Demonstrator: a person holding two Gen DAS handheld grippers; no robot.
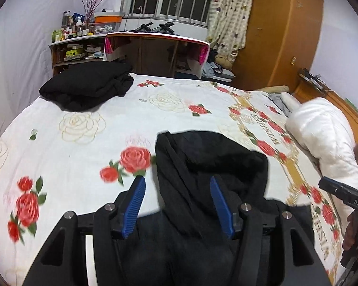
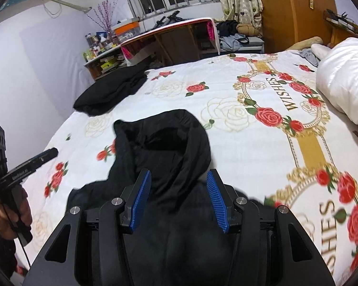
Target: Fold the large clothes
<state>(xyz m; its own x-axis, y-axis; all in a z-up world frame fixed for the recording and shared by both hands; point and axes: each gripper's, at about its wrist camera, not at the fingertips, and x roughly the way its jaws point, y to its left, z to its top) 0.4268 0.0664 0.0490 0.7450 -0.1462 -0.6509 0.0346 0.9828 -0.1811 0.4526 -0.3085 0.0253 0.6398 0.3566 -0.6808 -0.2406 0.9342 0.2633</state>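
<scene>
Seemingly neither gripper has taken hold of anything yet. From the left wrist camera, the left gripper [image 1: 177, 202] has its blue fingers [image 1: 134, 205] spread wide apart with no cloth pinched between them. The black garment [image 1: 210, 166] lies crumpled on the bedspread [image 1: 83, 124], directly ahead of and beneath the jaws; its heap sits more under the right-hand finger than the left, and its long axis runs roughly away from the camera, toward the far edge of the bed. A second dark pile [image 1: 88, 85] — it looks already folded — rests well apart at the far left corner. At the right edge, the other hand-held tool shows only in part, level with the garment's near end.

From the right wrist camera, the right gripper [image 2: 179, 197] is likewise parted, empty, with the same garment [image 2: 164, 147] straight ahead and running under it; what may be a hood opening faces the far side. Both grippers hover at the near end, one on each flank, and I judge them about equally close, so the coming grasp turns on each reaching slightly forward and down to a near corner.

As for containers, the shelf unit [image 2: 102, 64] by the wall holds bottles and boxes, and an orange-lidded box [image 2: 127, 29] stands on the desk — its contents too small to tell.
</scene>
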